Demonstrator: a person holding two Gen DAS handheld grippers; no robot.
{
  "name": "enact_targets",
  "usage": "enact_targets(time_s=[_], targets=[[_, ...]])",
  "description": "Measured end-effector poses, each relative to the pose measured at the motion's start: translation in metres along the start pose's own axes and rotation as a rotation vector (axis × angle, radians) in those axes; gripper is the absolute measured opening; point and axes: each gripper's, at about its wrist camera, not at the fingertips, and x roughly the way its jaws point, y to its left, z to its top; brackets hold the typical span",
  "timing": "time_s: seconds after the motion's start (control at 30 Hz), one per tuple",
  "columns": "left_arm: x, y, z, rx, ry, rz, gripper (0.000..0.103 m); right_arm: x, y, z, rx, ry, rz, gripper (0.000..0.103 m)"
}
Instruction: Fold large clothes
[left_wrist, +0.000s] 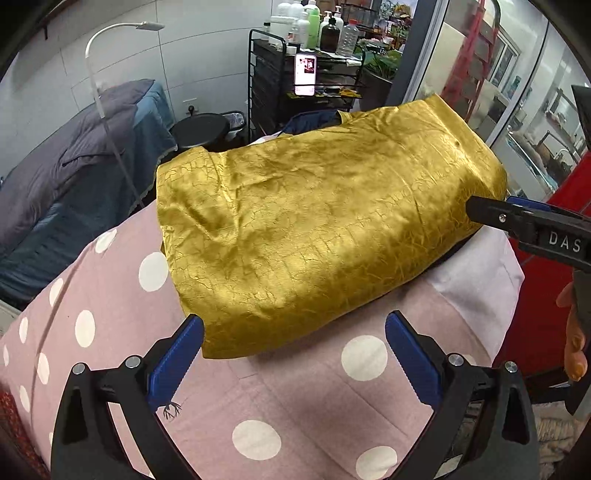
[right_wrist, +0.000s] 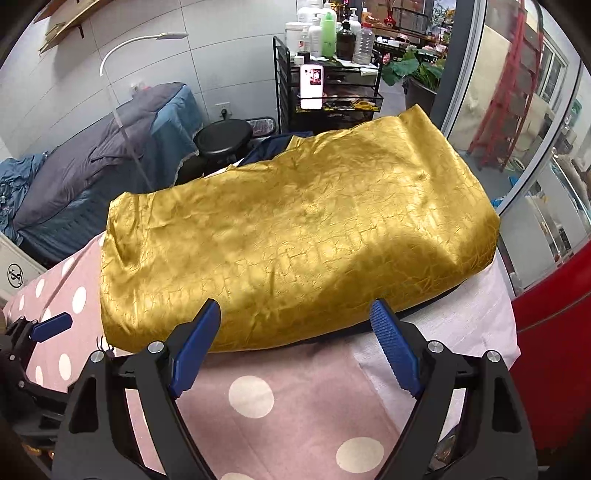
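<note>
A shiny gold garment (left_wrist: 314, 221) lies folded into a thick rectangle on a table under a pink polka-dot cloth (left_wrist: 258, 406). A navy lining (left_wrist: 314, 120) shows at its far edge. My left gripper (left_wrist: 294, 319) is open, its blue pads either side of the garment's near left corner without pressing on it. My right gripper (right_wrist: 295, 304) is open too and hovers at the near edge of the garment (right_wrist: 295, 240), towards its right end. The right gripper (left_wrist: 491, 206) also shows at the garment's right end in the left wrist view. The left gripper (right_wrist: 48, 328) sits at the far left of the right wrist view.
A black wire cart (left_wrist: 269, 85) with several bottles and a lit phone (left_wrist: 305, 74) stands behind the table. Beside it is a black stool (left_wrist: 199, 129). A bed with a grey duvet (left_wrist: 74, 166) is at the left. A red panel (right_wrist: 554, 350) and a glass wall (right_wrist: 517, 110) close the right.
</note>
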Motion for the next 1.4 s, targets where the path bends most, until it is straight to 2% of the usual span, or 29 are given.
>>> enact_targets(time_s=[0.1,0.23,0.37,0.57,0.83,1.4], targets=[[0.003,-0.002,0.001,-0.012,0.017,0.011,0.096,0.001,0.002,0.0,-0.012,0.012,-0.018,0.083],[0.008,-0.003,0.001,-0.027,0.051,0.066,0.096,0.001,0.001,-0.001,-0.013,0.023,-0.032,0.083],[0.013,-0.003,0.003,-0.042,0.076,0.074,0.096,0.003,-0.001,-0.001,-0.001,0.041,-0.014,0.083],[0.017,-0.013,0.01,-0.004,0.099,0.117,0.096,0.009,0.0,-0.002,-0.023,0.064,-0.059,0.083],[0.025,-0.023,0.009,0.014,0.138,0.111,0.096,0.016,-0.002,-0.007,-0.059,0.111,-0.098,0.083],[0.024,-0.028,0.009,0.025,0.139,0.115,0.096,0.014,-0.003,-0.008,-0.073,0.109,-0.12,0.083]])
